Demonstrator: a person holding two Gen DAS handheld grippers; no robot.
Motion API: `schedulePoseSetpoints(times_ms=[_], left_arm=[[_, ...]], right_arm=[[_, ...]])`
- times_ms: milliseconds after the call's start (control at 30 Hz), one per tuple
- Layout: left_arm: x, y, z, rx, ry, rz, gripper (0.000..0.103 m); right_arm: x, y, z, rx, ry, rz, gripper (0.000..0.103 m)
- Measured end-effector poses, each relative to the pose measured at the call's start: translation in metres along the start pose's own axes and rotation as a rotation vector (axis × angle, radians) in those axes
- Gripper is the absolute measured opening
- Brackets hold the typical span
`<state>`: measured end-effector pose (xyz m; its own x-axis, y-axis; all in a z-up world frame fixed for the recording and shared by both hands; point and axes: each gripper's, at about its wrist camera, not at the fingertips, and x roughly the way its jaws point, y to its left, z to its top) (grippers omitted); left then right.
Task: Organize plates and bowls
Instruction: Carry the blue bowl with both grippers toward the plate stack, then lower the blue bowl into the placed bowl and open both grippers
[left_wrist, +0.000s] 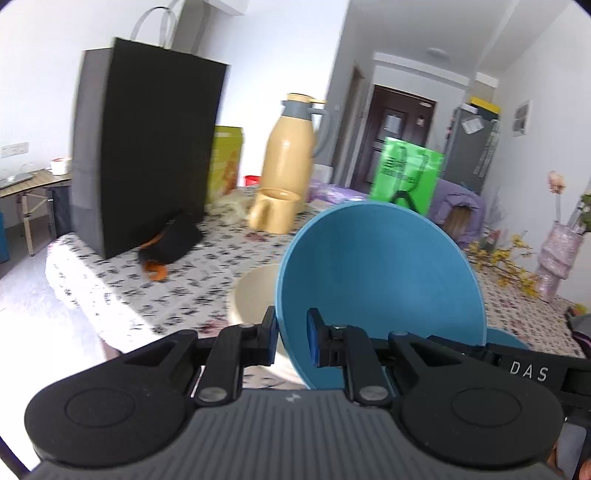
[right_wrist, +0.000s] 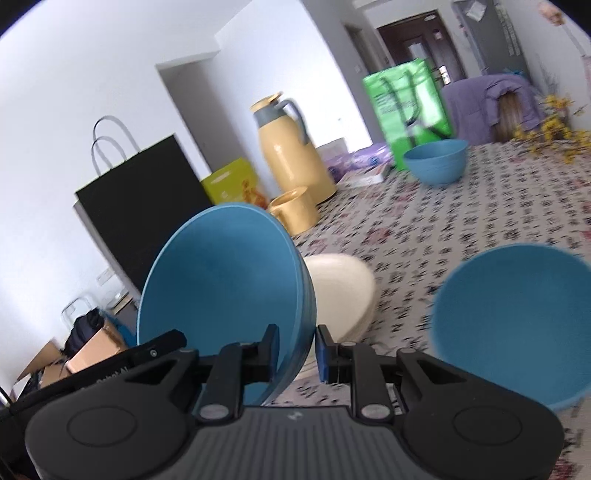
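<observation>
My left gripper is shut on the rim of a blue bowl and holds it tilted above the patterned tablecloth. A cream bowl sits on the table just behind it. My right gripper is shut on the rim of another blue bowl, also tilted, with the cream bowl behind it. The bowl in the left gripper shows at the right of the right wrist view. A third blue bowl stands upright at the far side of the table.
A tall black paper bag, a yellow thermos jug, a yellow mug, a green bag and a yellow box stand at the back. A black pouch lies by the bag. Yellow flowers and a vase stand right.
</observation>
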<state>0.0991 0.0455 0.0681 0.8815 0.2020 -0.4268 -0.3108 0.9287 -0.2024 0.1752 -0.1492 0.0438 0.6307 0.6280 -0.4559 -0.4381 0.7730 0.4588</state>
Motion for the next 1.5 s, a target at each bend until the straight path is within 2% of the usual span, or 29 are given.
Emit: schedulePoseSetpoints(times_ms=[400, 633, 800, 1067, 1333, 1500], left_arm=[[0.023, -0.071, -0.005, 0.06, 0.06, -0.23, 0.016], [0.046, -0.108, -0.017, 0.079, 0.165, -0.348, 0.016], [0.059, -0.119, -0.023, 0.086, 0.217, -0.377, 0.016], [0.072, -0.122, -0.028, 0.086, 0.262, -0.376, 0.016], [0.078, -0.127, -0.026, 0.087, 0.28, -0.388, 0.017], [0.079, -0.126, -0.023, 0.088, 0.265, -0.384, 0.019]], right_arm=[[-0.06, -0.058, 0.005, 0.096, -0.128, -0.182, 0.02], [-0.087, -0.092, 0.004, 0.151, -0.163, -0.291, 0.021], [-0.095, -0.107, 0.003, 0.17, -0.174, -0.327, 0.022], [-0.084, -0.115, 0.003, 0.18, -0.144, -0.334, 0.027], [-0.086, -0.117, 0.004, 0.177, -0.156, -0.356, 0.03], [-0.087, -0.12, 0.006, 0.176, -0.162, -0.362, 0.03]])
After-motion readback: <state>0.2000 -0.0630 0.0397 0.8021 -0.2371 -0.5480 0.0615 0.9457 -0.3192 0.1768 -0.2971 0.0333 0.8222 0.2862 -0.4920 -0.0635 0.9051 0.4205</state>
